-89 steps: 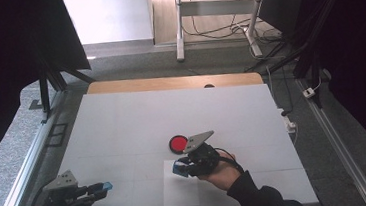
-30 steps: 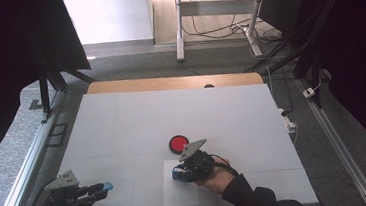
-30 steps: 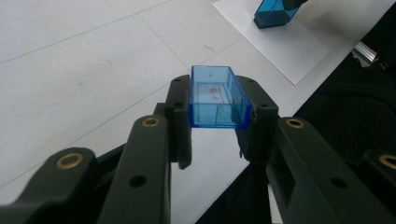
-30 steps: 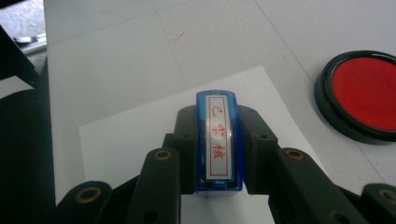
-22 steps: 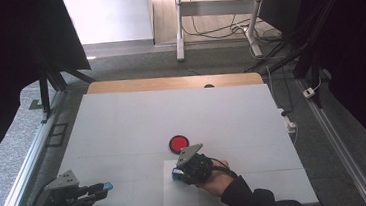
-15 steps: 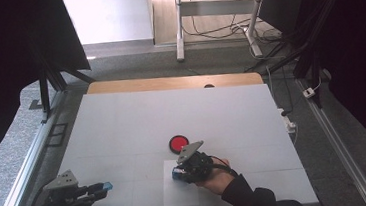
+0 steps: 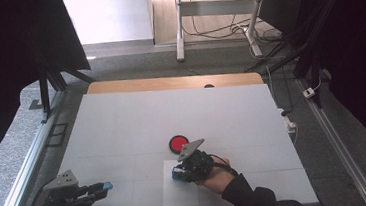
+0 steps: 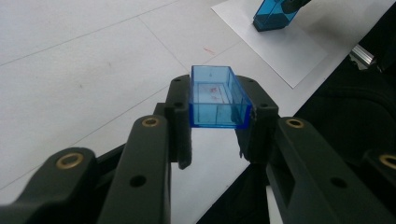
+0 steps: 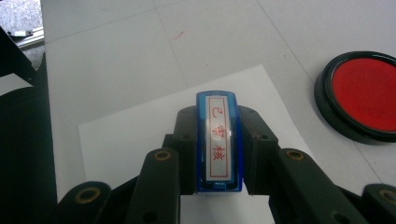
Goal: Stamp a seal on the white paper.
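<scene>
Resting at the near left corner of the white table, the left gripper has its two black jaws closed on a blue cap. The cap is a small box of clear blue plastic, open on one side, and some faint red marks are seen through its wall. In the high view it shows as a small blue piece at the tip of this gripper, just over the table surface.

More to the right, a white sheet of paper lies on the table near the front edge. The right gripper is above the far part of this sheet, and a person's hand in a dark sleeve holds it. Its jaws are closed on a blue stamp. The stamp is a narrow blue body with a white label on the end, framed by a red line and bearing red characters.

Just beyond the paper and the right gripper sits a round ink pad, red inside with a black rim.
</scene>
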Available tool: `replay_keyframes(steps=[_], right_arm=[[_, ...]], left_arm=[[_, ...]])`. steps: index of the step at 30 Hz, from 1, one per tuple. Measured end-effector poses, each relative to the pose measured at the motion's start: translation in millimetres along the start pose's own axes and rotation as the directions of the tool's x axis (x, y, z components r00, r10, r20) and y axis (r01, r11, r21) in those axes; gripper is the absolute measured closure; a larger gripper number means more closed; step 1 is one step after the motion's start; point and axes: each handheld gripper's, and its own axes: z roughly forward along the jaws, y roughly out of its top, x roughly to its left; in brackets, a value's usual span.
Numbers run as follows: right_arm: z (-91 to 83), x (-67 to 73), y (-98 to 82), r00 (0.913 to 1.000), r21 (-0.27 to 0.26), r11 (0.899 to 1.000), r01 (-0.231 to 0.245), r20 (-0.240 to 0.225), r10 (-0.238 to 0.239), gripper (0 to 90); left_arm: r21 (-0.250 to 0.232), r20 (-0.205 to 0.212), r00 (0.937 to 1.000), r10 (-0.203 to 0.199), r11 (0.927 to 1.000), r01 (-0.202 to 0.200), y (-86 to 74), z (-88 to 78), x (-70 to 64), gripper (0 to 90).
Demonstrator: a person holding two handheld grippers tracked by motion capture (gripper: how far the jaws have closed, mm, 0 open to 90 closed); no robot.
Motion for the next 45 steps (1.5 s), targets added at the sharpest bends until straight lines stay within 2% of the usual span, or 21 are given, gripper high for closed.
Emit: replay_keyframes(steps=[10, 20, 27, 37, 45], right_arm=[[-5.5, 3.4, 4.2, 0.9998, -0.019, 1.0, 0.01, -0.014, -0.01, 70.5], [-14.1, 3.7, 7.8, 0.9993, -0.06, 0.998, -0.007, -0.036, 0.005, 70.5], [-21.4, 4.3, 10.4, 0.9993, -0.081, 0.997, -0.014, -0.036, 0.011, 70.5], [-33.9, 5.5, 14.4, 0.9995, -0.114, 0.994, 0.006, -0.029, -0.01, 70.5], [-42.7, 6.7, 17.2, 0.9992, -0.15, 0.989, 0.001, -0.04, -0.007, 70.5]], left_arm=[[-0.001, 0.002, 1.0, 0.005, 1.0, -0.005, 0.1, 0.1, -0.3, 68.6], [0.001, 0.007, 0.9999, 0.007, 1.0, -0.007, 0.1, 0.5, -0.3, 68.6], [0.002, 0.01, 0.9999, 0.009, 1.0, -0.009, 0.1, 0.5, -0.3, 68.6], [0.005, 0.01, 0.9997, 0.021, 0.9998, -0.021, 0.2, 1.1, -1.4, 68.6], [0.005, 0.014, 0.9995, 0.027, 0.9996, -0.027, 0.2, 1.1, -1.7, 68.6]])
